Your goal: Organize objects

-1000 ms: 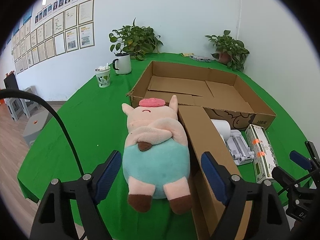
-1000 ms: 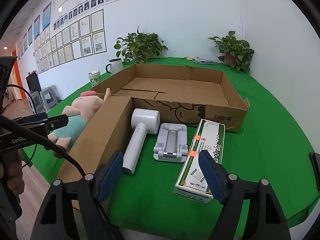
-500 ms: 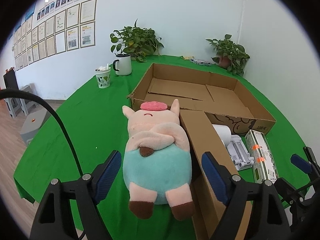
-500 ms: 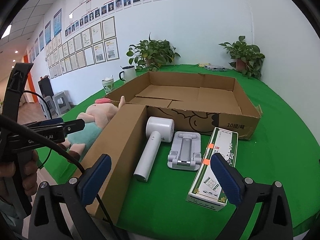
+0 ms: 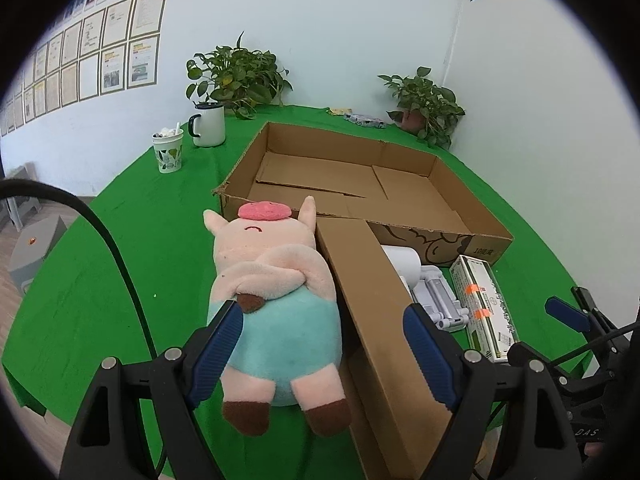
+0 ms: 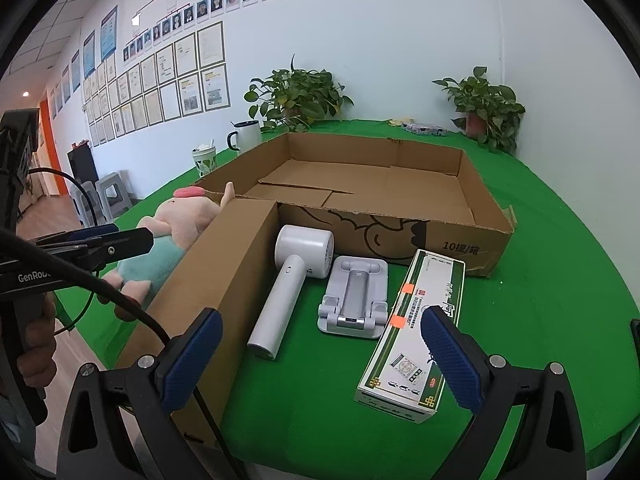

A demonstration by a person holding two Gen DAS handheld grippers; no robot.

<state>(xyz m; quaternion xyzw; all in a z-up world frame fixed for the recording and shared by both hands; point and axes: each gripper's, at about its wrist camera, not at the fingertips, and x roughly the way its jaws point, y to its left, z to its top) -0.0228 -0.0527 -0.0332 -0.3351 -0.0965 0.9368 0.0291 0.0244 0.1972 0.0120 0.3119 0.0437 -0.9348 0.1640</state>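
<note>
Two views. Left wrist: my left gripper, jaws apart, straddles the plush pig lying on the green counter against the cardboard box. Right wrist: my right gripper, jaws apart, faces the fan, stand and carton.

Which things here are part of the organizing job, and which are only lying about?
Job: plush pig, cardboard box, white handheld fan, phone stand, green carton.

Lying about: mug, paper cup, two potted plants.
</note>
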